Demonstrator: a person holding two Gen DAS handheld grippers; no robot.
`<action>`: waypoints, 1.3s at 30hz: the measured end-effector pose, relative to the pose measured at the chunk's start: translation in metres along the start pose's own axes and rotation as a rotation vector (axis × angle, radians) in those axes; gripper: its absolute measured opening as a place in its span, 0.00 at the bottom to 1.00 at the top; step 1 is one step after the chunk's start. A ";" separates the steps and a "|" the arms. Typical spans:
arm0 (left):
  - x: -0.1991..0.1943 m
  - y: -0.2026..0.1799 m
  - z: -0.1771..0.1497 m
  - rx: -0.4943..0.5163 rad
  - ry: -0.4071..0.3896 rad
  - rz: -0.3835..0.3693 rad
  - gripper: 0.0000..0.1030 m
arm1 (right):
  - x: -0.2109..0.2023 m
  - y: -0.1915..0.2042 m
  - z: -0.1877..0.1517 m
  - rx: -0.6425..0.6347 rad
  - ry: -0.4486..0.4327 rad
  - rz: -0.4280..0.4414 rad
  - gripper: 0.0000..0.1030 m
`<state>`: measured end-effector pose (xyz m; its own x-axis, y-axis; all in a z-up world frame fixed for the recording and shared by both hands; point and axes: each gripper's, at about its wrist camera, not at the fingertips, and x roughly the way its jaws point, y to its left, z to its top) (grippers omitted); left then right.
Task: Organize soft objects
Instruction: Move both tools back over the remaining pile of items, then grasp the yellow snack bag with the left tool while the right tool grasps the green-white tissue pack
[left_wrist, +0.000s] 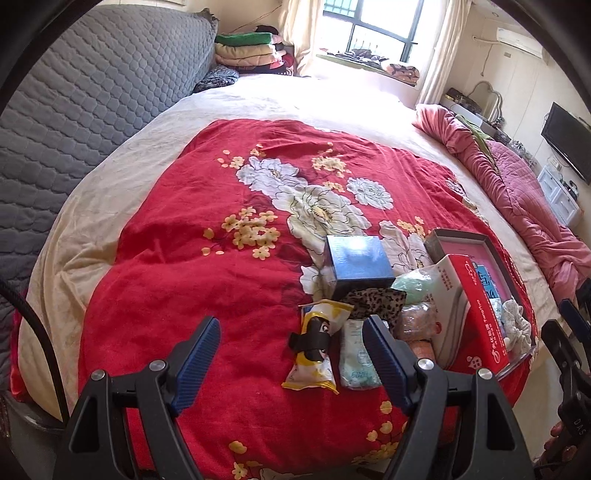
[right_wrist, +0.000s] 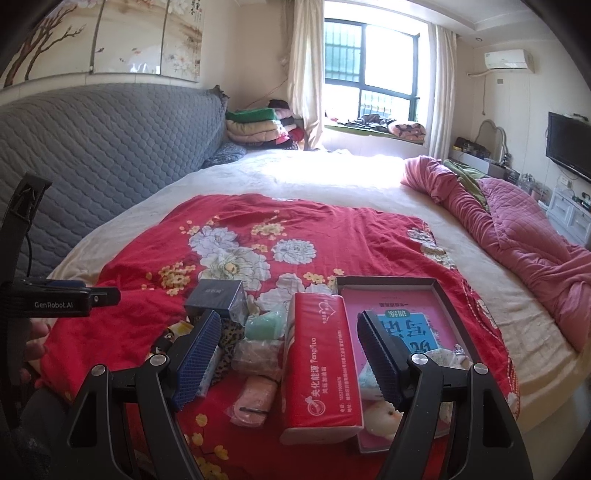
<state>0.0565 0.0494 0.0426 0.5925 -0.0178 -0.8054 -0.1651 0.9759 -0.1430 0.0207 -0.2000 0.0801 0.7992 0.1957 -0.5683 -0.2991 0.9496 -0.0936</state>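
Observation:
Small items lie on a red floral quilt (left_wrist: 221, 277). In the left wrist view, my open, empty left gripper (left_wrist: 291, 360) hovers just before a yellow snack packet (left_wrist: 314, 350) and a pale wipes pack (left_wrist: 356, 363). Behind them lie a leopard-print cloth (left_wrist: 373, 299), a green soft bag (left_wrist: 410, 284) and a pinkish bag (left_wrist: 415, 319). In the right wrist view, my open, empty right gripper (right_wrist: 288, 354) straddles a red tissue pack (right_wrist: 319, 365), above it. A pink rolled item (right_wrist: 255, 400) lies left of the pack.
A dark blue box (left_wrist: 358, 264) stands behind the pile. A shallow open box (right_wrist: 439, 291) with a pink liner holds a booklet and small items at the right. A pink quilt (right_wrist: 524, 236) is bunched at the bed's right side; a grey headboard (right_wrist: 92, 147) stands to the left.

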 end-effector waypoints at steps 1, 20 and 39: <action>0.002 0.003 -0.001 -0.006 0.007 0.002 0.76 | 0.002 0.004 -0.001 -0.008 0.006 0.004 0.75; 0.073 0.005 -0.025 0.003 0.136 -0.057 0.76 | 0.068 0.080 -0.048 -0.113 0.208 0.149 0.75; 0.136 0.024 -0.025 -0.078 0.248 -0.208 0.77 | 0.138 0.111 -0.077 -0.062 0.293 0.106 0.75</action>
<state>0.1129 0.0649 -0.0848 0.4115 -0.2768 -0.8684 -0.1263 0.9263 -0.3551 0.0580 -0.0865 -0.0718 0.5803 0.2056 -0.7881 -0.4115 0.9090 -0.0659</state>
